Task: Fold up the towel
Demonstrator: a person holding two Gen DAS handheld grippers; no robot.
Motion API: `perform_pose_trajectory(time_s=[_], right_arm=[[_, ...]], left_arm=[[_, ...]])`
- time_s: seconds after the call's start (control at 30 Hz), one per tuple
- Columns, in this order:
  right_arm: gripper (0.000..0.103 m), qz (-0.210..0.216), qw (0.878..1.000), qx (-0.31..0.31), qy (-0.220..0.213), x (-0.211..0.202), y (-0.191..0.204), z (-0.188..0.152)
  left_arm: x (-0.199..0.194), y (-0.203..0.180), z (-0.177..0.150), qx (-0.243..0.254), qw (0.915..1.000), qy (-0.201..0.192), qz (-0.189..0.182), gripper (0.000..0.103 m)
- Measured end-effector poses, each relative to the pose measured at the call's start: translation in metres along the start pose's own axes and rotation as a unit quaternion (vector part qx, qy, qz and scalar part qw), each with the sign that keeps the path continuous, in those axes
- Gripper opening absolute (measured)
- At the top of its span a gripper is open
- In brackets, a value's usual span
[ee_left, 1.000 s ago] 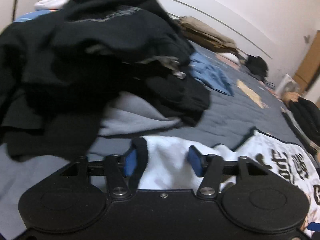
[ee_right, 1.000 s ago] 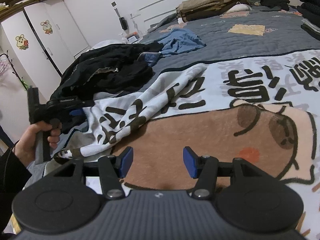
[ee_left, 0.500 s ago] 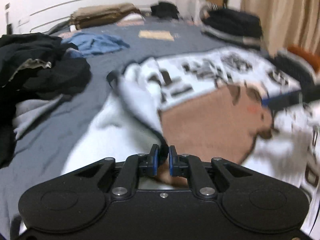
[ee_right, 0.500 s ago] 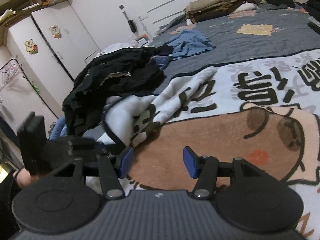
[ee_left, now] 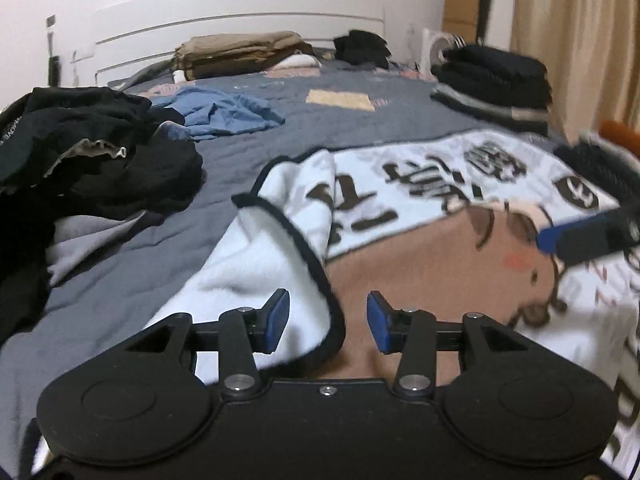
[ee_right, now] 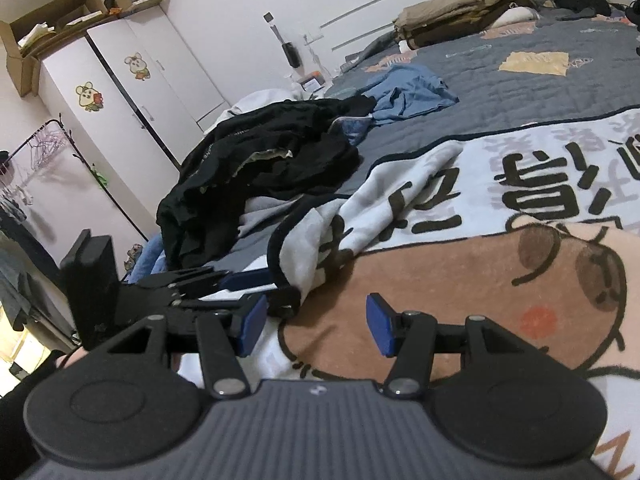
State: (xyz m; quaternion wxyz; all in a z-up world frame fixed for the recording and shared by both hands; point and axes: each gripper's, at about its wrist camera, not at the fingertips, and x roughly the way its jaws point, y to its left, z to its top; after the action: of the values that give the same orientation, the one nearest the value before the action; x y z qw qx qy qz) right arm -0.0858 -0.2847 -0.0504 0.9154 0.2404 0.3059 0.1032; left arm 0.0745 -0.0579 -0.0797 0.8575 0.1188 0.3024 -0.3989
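Now released, the towel lies spread on the bed, its dark-trimmed corner folded over the brown print and resting loose between the parted pads of the left claw, which have just been opening after pinching that edge shut half a second ago. Left of that claw sits a black clothes heap. Further right, the right claw hovers with jaws apart above the brown print, seemingly untouched, its gap unchanged.
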Motion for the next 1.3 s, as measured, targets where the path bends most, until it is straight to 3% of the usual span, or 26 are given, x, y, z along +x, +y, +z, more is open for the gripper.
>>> perform_pose_trajectory(time_s=[0.1, 0.13, 0.23, 0.43, 0.6, 0.77, 0.83, 1.03, 1.3], right_arm=[[0.054, 0.0, 1.0, 0.003, 0.0, 0.0, -0.001, 0.0], [0.054, 0.0, 1.0, 0.002, 0.0, 0.0, -0.001, 0.001], [0.054, 0.0, 1.0, 0.001, -0.001, 0.0, -0.001, 0.001], [0.054, 0.005, 1.0, 0.003, 0.0, 0.001, -0.002, 0.002], [0.054, 0.008, 1.0, 0.005, 0.002, 0.002, -0.002, 0.002], [0.054, 0.005, 1.0, 0.009, 0.003, 0.003, -0.006, 0.002], [0.054, 0.003, 1.0, 0.011, 0.004, 0.005, -0.009, 0.002], [0.054, 0.0, 1.0, 0.011, 0.012, 0.01, -0.012, 0.0], [0.054, -0.006, 1.0, 0.012, 0.021, 0.014, -0.016, -0.003]], left_arm=[[0.008, 0.005, 0.004, -0.019, 0.9997, 0.0, -0.012, 0.034], [0.008, 0.008, 0.005, -0.028, 0.9994, -0.002, -0.022, 0.018], [0.006, 0.017, 0.009, -0.022, 0.9997, -0.009, -0.005, 0.011], [-0.002, 0.045, 0.029, 0.013, 0.9994, 0.012, 0.029, 0.009], [-0.005, 0.078, 0.051, 0.044, 0.9947, 0.027, 0.089, 0.008], [0.0, 0.111, 0.074, 0.077, 0.9844, 0.042, 0.153, 0.008], [0.001, 0.129, 0.084, 0.071, 0.9836, 0.047, 0.159, 0.008], [-0.004, 0.18, 0.114, 0.068, 0.969, 0.043, 0.234, 0.008], [0.0, 0.208, 0.135, 0.06, 0.9533, 0.029, 0.294, 0.008]])
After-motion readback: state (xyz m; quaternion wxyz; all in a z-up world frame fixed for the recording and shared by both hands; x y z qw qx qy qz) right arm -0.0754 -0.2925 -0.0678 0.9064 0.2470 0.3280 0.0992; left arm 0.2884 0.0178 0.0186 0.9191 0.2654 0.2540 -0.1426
